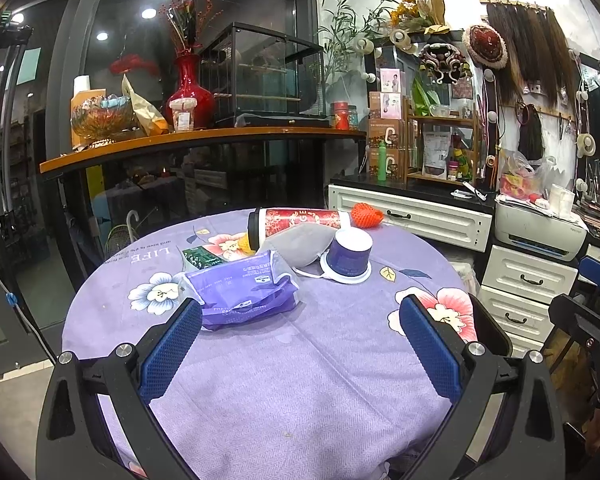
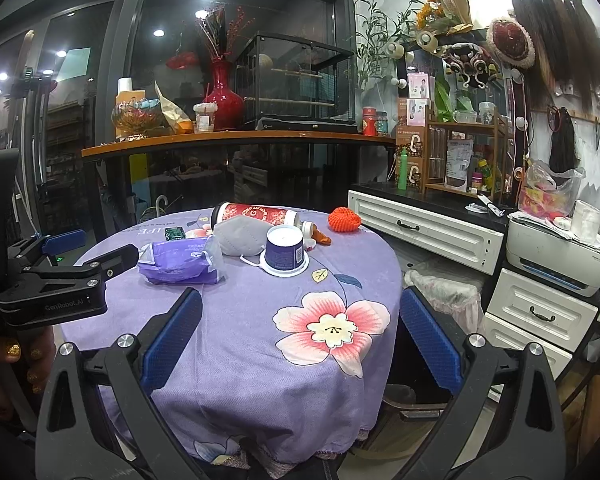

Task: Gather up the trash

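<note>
Left hand-held gripper [image 1: 300,320] hovers low over the round table [image 1: 300,380] with its purple flowered cloth, jaws spread wide, empty, the crumpled purple plastic wrapper [image 1: 246,292] just beyond its left finger. Right hand-held gripper [image 2: 300,316] hangs back at the table's near edge, also gaping and empty.

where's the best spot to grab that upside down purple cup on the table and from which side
Grip the purple cup across its tapered side wall, midway up, above the wide white rim that sits flat on the tablecloth. Probably come in from the near right: the grey mask touches its left and the red tube lies behind. The open right gripper looks nearest.
</note>
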The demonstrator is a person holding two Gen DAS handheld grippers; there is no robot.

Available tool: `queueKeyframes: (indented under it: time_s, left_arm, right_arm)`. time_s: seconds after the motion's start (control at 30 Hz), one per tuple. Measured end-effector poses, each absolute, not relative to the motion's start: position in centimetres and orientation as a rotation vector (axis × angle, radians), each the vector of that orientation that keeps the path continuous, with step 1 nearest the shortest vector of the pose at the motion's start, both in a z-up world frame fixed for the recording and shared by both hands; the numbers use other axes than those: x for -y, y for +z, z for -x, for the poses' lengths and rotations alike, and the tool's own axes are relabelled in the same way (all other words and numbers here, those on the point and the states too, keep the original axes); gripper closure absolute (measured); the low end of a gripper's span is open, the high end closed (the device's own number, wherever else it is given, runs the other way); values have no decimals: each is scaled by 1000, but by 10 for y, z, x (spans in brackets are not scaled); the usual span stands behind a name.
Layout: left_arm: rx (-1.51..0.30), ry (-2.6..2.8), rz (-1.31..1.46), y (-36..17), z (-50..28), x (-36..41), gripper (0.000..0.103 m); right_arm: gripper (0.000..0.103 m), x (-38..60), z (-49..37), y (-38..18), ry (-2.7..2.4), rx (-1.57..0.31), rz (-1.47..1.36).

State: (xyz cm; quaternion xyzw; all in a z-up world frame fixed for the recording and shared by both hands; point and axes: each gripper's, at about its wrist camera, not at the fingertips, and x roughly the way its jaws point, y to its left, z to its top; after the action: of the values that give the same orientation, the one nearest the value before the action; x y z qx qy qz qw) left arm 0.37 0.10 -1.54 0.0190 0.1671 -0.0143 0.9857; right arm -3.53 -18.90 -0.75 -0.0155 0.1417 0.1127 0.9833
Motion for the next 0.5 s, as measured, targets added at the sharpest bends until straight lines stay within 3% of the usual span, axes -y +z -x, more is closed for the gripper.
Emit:
queueKeyframes:
  time_s: [0.5]
  left_arm:
    - [-356,-28,-40,-19,-7,1,5]
  right_arm:
    - [5,187,35,-13,227,-292,31]
